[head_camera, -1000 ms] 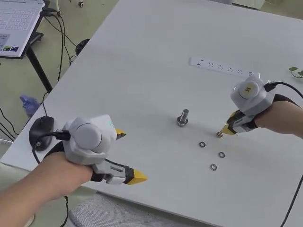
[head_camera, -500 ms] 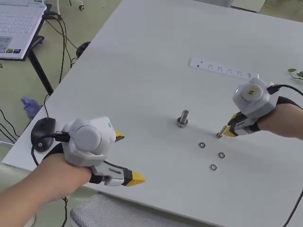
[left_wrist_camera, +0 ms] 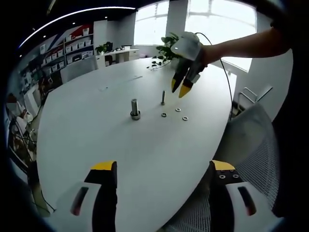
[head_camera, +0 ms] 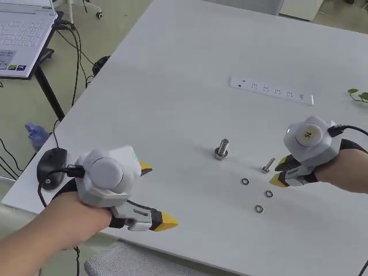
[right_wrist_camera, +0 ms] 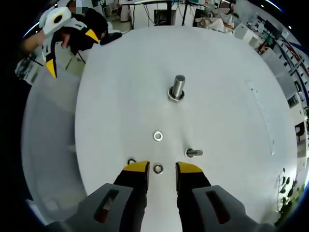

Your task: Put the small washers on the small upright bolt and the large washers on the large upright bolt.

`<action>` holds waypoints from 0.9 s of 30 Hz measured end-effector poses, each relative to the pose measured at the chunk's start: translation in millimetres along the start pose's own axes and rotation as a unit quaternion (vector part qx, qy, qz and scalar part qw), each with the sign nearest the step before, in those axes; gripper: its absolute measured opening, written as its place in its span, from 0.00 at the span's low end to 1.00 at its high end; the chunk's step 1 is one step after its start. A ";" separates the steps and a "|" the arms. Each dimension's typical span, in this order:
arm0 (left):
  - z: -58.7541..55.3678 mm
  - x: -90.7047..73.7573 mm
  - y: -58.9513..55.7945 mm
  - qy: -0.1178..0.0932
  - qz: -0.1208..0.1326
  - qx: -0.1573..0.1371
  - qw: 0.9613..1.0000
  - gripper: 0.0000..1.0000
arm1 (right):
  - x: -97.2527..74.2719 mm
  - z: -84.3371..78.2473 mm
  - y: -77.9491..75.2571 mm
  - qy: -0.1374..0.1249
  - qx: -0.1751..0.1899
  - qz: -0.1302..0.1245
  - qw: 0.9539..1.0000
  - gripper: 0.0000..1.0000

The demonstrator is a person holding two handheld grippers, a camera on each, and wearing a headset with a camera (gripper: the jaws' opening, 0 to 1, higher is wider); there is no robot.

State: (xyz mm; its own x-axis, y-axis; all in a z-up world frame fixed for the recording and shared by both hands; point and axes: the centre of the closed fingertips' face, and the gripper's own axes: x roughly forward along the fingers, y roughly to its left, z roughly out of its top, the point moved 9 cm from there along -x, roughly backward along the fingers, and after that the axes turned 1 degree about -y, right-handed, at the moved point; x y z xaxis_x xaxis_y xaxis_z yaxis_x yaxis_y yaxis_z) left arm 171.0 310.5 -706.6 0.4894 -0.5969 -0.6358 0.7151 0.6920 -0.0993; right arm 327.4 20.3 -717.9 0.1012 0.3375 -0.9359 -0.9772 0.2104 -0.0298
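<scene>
The large upright bolt (head_camera: 222, 148) stands mid-table with a ring at its base (right_wrist_camera: 176, 94). The small bolt (head_camera: 267, 167) stands to its right. Three small washers (head_camera: 245, 181) (head_camera: 268, 194) (head_camera: 259, 209) lie flat nearer me. My right gripper (head_camera: 280, 173) hovers low beside them, open by a narrow gap. In the right gripper view (right_wrist_camera: 162, 167) one washer (right_wrist_camera: 158, 168) lies on the table between the tips, another (right_wrist_camera: 158, 136) lies ahead, and the small bolt (right_wrist_camera: 193, 153) is just right of the jaws. My left gripper (head_camera: 156, 194) is open wide and holds nothing (left_wrist_camera: 163, 166), near the table's front edge.
A white power strip (head_camera: 270, 91) lies farther back on the white table (head_camera: 172, 86). Off the table's left edge are a laptop (head_camera: 23, 29) on a stand, cables and a black mouse-like object (head_camera: 49, 167). A green leaf (head_camera: 359, 95) shows at the right edge.
My right gripper has drawn back from the small bolt toward me and now sits over the loose washers. The left gripper has hardly moved. The head camera has shifted slightly.
</scene>
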 end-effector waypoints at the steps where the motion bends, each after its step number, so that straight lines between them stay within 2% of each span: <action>1: 0.1 0.0 0.3 0.000 0.000 0.000 1.000 0.78 | 0.5 -0.8 1.8 0.001 0.000 0.000 1.000 0.23; 7: 1.1 -1.6 1.5 -0.012 0.001 -0.009 1.000 0.84 | 2.8 -6.1 10.6 -0.002 0.001 0.006 1.000 0.25; 9: 0.8 -1.4 1.1 -0.018 -0.005 -0.021 1.000 0.88 | 4.4 -8.5 12.1 0.001 0.001 0.008 1.000 0.28; 14: 0.5 -0.8 0.6 -0.026 -0.005 -0.023 0.999 0.99 | 7.9 -12.3 12.9 0.000 0.008 0.013 1.000 0.34; 20: -1.1 0.2 -1.3 -0.026 -0.010 -0.030 0.999 1.00 | 18.4 -18.7 10.9 0.010 0.010 0.011 1.000 0.34; 22: -1.8 0.2 -1.2 -0.028 -0.009 -0.031 0.999 1.00 | 24.2 -21.0 7.2 0.012 0.006 0.004 1.000 0.34; 27: -3.3 -0.9 -1.6 -0.021 -0.007 -0.026 0.999 0.99 | 33.3 -25.9 -0.1 0.020 0.011 0.003 1.000 0.33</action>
State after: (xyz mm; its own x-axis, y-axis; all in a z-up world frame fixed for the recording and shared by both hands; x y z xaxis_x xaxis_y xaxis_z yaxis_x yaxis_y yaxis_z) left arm 167.8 311.3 -708.4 0.5012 -0.6223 -0.6012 0.6955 0.7031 -0.1481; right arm 326.0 7.7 -758.2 0.0879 0.3018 -0.9493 -0.9733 0.2291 -0.0172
